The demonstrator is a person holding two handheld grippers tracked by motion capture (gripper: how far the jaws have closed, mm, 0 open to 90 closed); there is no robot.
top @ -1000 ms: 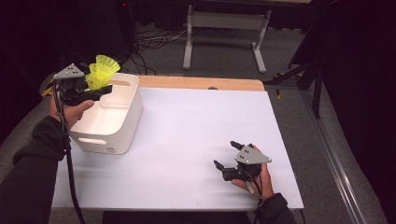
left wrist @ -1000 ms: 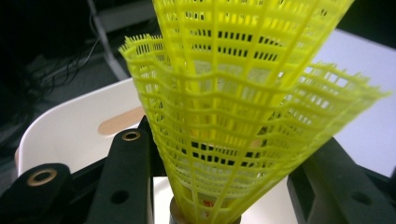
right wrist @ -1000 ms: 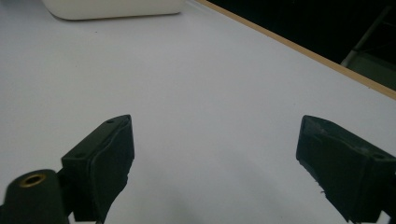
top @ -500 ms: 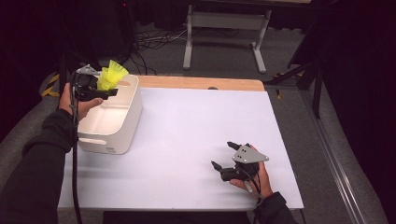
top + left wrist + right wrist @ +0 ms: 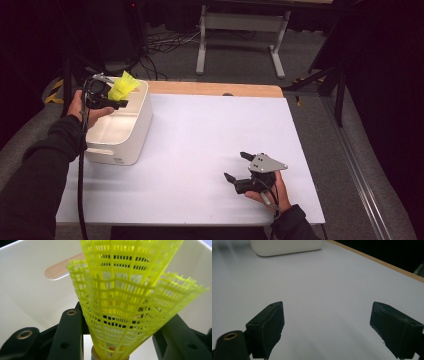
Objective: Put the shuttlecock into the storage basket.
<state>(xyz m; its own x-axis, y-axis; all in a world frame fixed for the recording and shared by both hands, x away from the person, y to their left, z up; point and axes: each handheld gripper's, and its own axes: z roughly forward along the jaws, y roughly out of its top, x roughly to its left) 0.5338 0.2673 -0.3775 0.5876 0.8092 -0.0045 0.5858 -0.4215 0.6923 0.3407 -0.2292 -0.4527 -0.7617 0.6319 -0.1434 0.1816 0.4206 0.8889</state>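
Left gripper [image 5: 116, 101] clamping yellow shuttlecocks [image 5: 130, 302], corks cut off, over white bin [image 5: 131, 131]

Surface: white table [image 5: 190, 150], light wooden strip along its far edge.
On it: white bin [image 5: 122, 135], at the left side, open top.

I see dark sleeves on both arms. My left gripper [image 5: 116, 98] and right gripper [image 5: 236, 166] are black with brass-ringed screw holes, a grey plate and trailing black cables.
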